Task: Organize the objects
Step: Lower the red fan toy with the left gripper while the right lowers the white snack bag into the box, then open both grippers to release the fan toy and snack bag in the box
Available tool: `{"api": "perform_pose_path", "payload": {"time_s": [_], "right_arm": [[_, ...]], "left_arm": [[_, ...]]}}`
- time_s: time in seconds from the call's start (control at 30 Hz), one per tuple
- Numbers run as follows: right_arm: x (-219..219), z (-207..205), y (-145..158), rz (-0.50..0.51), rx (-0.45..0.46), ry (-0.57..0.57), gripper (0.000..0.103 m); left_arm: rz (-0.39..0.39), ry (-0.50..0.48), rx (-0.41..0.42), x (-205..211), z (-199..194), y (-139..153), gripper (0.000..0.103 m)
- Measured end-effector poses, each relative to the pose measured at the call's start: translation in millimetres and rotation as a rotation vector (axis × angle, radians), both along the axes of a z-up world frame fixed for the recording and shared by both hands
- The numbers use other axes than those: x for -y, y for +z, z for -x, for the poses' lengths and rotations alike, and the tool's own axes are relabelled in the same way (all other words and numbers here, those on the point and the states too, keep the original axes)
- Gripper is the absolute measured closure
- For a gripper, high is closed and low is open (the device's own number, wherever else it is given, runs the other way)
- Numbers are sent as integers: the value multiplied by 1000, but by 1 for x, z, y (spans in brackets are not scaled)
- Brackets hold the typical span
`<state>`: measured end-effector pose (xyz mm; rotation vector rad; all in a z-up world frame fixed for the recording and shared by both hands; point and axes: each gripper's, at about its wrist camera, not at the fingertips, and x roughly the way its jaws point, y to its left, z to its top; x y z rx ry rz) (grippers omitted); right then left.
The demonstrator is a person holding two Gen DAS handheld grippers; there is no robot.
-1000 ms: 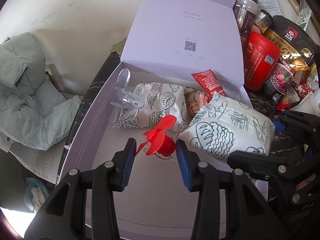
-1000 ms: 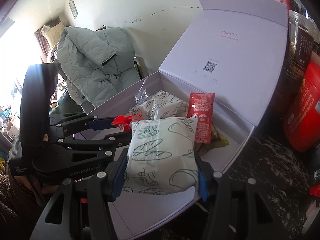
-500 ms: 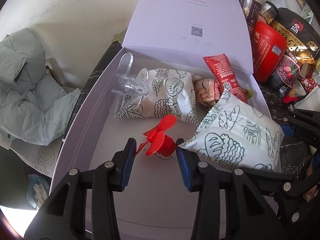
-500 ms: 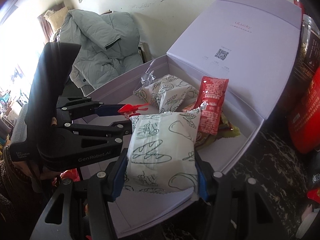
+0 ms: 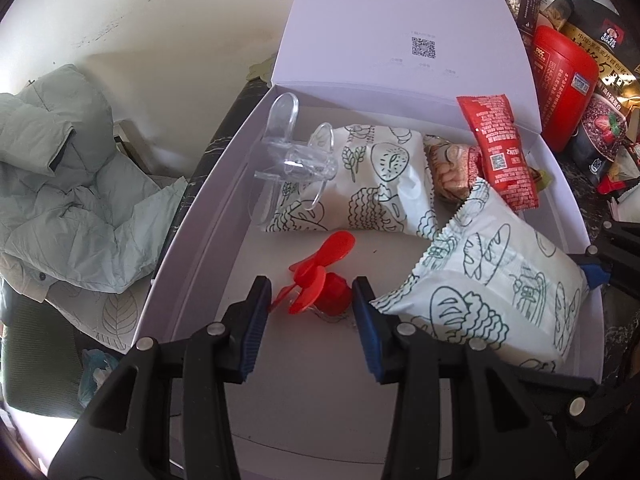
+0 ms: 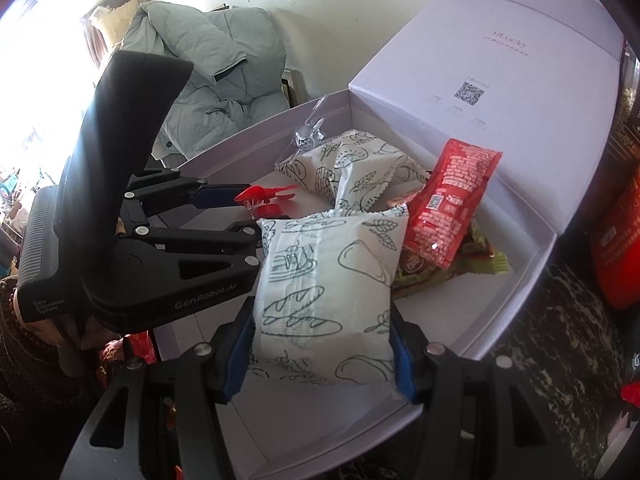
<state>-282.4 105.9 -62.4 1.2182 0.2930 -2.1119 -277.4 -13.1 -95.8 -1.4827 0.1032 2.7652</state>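
White bread packet (image 6: 324, 300), clamped in right jaws, has sunk lower into box (image 6: 516, 292); left jaws grip red fan (image 5: 320, 284).

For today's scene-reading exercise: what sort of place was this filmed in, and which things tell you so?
Most likely a lived-in home, not a lab. A grey-green padded jacket lies slumped by the plaster wall, food jars and a red canister crowd the dark marble-patterned counter, and snack packets fill an open white gift box.

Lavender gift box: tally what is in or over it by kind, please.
White bread-print snack packs: 2
Red foil sachet: 1
Red plastic mini fan: 1
Clear plastic mini fan: 1
Other snack packets: at least 1
Total: at least 6
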Motion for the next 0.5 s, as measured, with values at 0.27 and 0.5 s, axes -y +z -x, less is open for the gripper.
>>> {"api": "perform_pose_path", "payload": {"time_s": [0.27,0.5], "right_arm": [[4,0,-1,-27,4,-2,42],[-1,-2,6,-32,22,-33,43]], "left_arm": [[11,0,10,5,2,-2,62],[31,-2,13,2,0,-2,55]]}}
